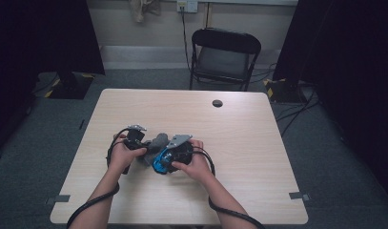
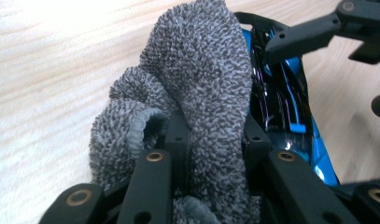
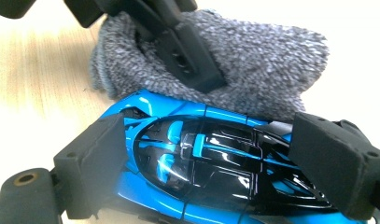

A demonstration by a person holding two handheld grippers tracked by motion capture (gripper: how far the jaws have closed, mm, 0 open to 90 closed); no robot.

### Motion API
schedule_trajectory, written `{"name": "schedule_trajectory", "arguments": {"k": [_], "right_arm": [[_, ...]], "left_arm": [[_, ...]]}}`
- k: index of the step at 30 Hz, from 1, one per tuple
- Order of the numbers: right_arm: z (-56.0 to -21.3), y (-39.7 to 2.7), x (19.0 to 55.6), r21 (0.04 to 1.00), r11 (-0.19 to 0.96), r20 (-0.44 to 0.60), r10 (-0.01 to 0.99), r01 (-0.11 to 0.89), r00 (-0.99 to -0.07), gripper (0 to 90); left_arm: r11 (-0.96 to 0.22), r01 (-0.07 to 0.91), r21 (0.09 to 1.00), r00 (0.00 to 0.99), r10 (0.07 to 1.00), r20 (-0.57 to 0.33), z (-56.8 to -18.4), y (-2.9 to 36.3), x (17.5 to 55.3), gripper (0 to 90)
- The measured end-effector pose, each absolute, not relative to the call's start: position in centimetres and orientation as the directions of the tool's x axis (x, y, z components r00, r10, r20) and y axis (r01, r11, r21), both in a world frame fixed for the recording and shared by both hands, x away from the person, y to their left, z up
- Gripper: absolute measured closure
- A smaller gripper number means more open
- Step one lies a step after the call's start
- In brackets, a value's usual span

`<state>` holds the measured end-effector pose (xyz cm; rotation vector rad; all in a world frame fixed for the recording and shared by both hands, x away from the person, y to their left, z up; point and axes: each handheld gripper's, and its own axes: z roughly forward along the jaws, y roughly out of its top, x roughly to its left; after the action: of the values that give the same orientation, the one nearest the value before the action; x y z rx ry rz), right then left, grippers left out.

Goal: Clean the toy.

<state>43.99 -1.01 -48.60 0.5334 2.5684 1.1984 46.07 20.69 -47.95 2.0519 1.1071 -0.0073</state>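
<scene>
A grey terry cloth [image 1: 156,142] is bunched up between my two grippers near the table's middle front. My left gripper [image 2: 216,135] is shut on a fold of that cloth [image 2: 201,84], and it shows in the high view [image 1: 140,143] in the left hand. A glossy blue and black toy car [image 3: 201,158] is clamped end to end between the pads of my right gripper [image 3: 214,161], shut on it. The cloth [image 3: 262,70] rests against the car's far side, with one left finger [image 3: 183,56] pressed into it. From above, the car [image 1: 160,163] sits under the right gripper [image 1: 175,152].
The light wooden table [image 1: 253,157] has a round dark grommet [image 1: 217,103] near its far edge. A black folding chair [image 1: 225,52] stands behind the table. Cables trail from both grippers along the forearms. Dark stands and floor cables flank the table.
</scene>
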Motion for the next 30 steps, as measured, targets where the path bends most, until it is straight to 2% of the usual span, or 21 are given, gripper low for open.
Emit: {"name": "schedule_trajectory", "arguments": {"k": [18,26,30], "right_arm": [[-48.6,-1.0,43.9,0.776,0.592,-0.076,0.429,0.217,-0.9,10.8],[-48.6,-1.0,43.9,0.777,0.591,-0.077,0.43,0.216,-0.9,10.8],[-48.6,-1.0,44.0,0.775,0.593,-0.076,0.43,0.218,-0.9,10.8]], "left_arm": [[-0.323,0.719,0.616,0.618,0.701,-0.355,-47.4,23.6,43.1,71.1],[-0.257,0.703,0.663,0.584,0.741,-0.332,-45.6,24.1,45.0,71.0],[-0.239,0.687,0.686,0.58,0.749,-0.321,-45.2,22.7,46.6,70.8]]}}
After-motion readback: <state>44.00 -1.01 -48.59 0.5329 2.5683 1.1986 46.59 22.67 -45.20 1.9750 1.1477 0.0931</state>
